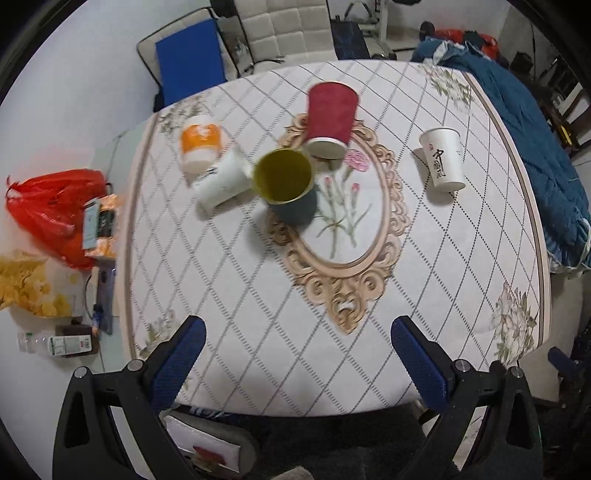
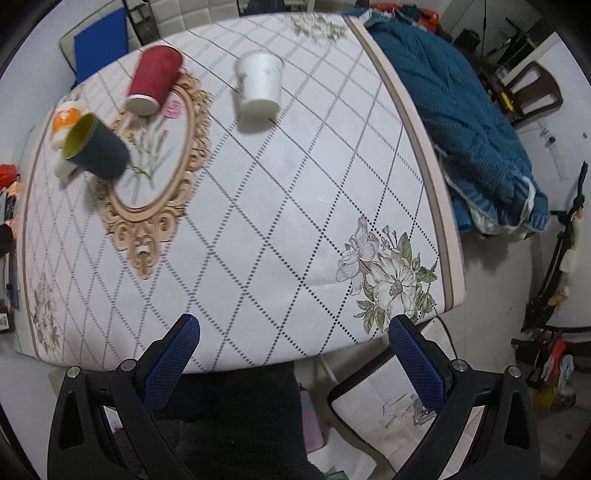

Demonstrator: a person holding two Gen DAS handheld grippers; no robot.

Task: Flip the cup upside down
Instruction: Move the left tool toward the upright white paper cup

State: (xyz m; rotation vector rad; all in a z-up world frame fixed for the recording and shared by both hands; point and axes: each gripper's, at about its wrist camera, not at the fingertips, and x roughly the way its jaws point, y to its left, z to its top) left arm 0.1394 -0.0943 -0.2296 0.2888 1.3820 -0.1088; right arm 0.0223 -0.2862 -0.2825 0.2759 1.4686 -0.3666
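Note:
Several cups stand on the patterned table (image 1: 240, 295). A dark mug with a yellow inside (image 1: 288, 184) stands upright, mouth up, near the middle; it also shows in the right wrist view (image 2: 96, 147). A red paper cup (image 1: 330, 114) (image 2: 155, 79), a white paper cup with writing (image 1: 443, 158) (image 2: 260, 83), another white cup (image 1: 225, 181) and an orange-and-white cup (image 1: 199, 142) stand upside down. My left gripper (image 1: 295, 332) is open and empty, high above the table's near edge. My right gripper (image 2: 293, 332) is open and empty above the near right corner.
A blue quilt (image 1: 524, 129) (image 2: 461, 110) lies beside the table's right edge. A red bag (image 1: 51, 210) and snack packets lie on the floor at the left. Chairs (image 1: 280, 33) stand behind the table. A chair seat (image 2: 388, 398) is below my right gripper.

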